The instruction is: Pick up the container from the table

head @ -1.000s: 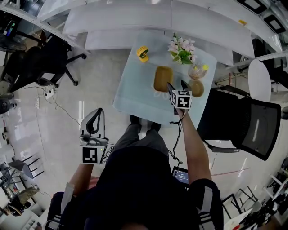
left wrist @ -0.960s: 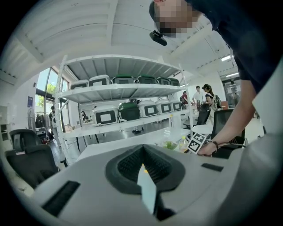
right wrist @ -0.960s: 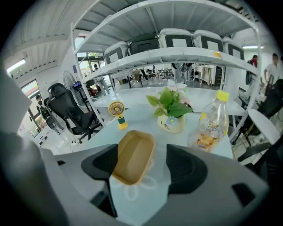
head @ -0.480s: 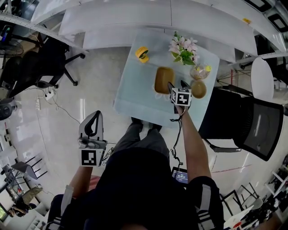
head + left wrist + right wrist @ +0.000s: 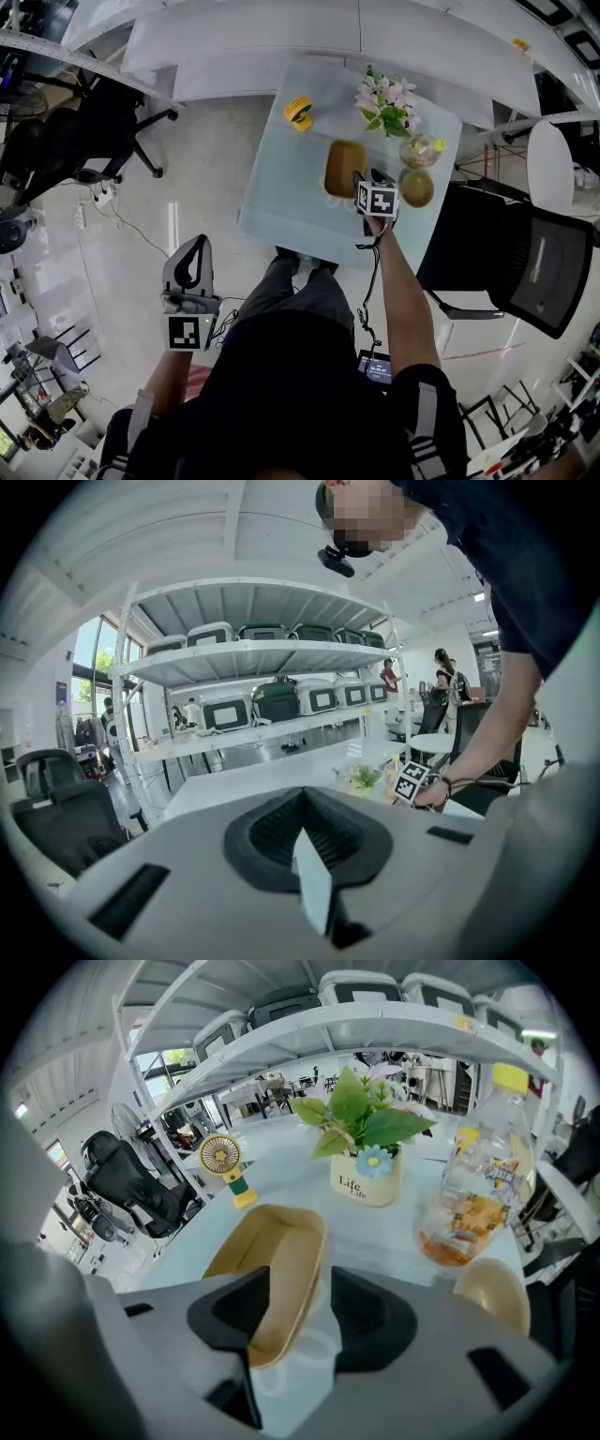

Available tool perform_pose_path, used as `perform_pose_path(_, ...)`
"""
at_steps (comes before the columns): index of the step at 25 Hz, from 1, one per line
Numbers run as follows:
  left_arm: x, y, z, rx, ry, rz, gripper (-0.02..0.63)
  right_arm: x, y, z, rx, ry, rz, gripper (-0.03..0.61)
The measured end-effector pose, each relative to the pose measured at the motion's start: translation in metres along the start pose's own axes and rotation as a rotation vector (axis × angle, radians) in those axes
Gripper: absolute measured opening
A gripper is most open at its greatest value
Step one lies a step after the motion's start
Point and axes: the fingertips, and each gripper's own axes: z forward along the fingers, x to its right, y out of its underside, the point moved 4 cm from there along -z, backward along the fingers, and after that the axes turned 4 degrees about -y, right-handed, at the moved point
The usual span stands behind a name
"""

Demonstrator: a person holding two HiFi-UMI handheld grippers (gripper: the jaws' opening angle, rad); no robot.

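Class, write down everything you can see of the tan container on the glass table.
The container is a shallow oblong tray, tan and matte like moulded fibre, with rounded corners and a raised rim. Empty, it lies flat on the glass table. The right tongs, which have just been closing, straddle its near right wall, one pad inside, one outside, with a sliver of table showing beside the outer pad.

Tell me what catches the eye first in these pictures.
The tan oblong paper container lies on the pale glass table, and the right gripper straddles one side wall, its jaws having just been closing but not yet pressing. Behind it stands a cream pot of pink flowers.
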Motion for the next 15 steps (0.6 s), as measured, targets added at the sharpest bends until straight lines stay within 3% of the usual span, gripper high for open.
perform_pose_path(15, -0.0065, 0.0092, 0.0041, -0.04, -0.008, 0.005, 0.005, 0.0084, 0.0025, 0.0077, -0.044, 0.032, 0.02, 0.111)
